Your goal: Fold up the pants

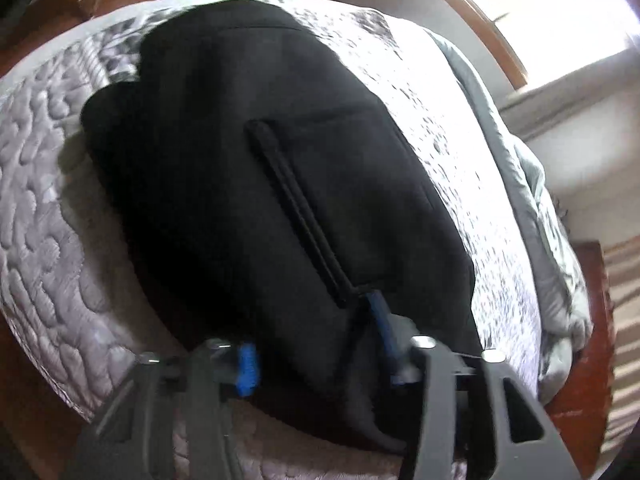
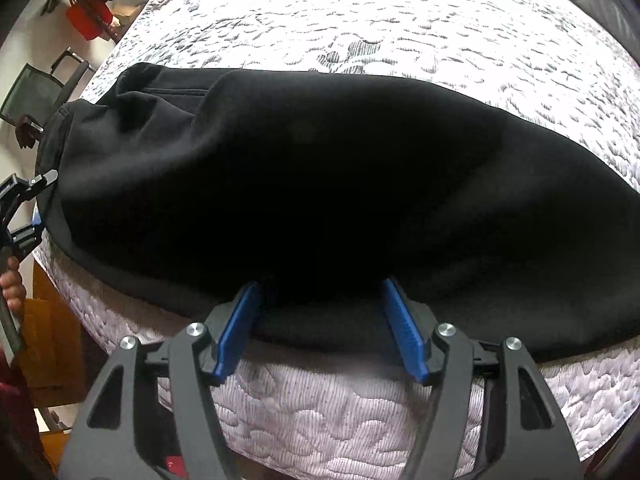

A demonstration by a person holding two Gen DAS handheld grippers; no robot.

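We log the black pants lying folded lengthwise on the quilted mattress, along its near edge. Our right gripper stands open, blue pads either side of the pants' near edge without pressing. Our left gripper is partly open, fabric between its fingers at the waistband end, not clamped

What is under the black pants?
The black pants lie on a white quilted mattress, which shows all around them. Whatever is directly beneath the cloth is covered, so only the mattress can be seen.
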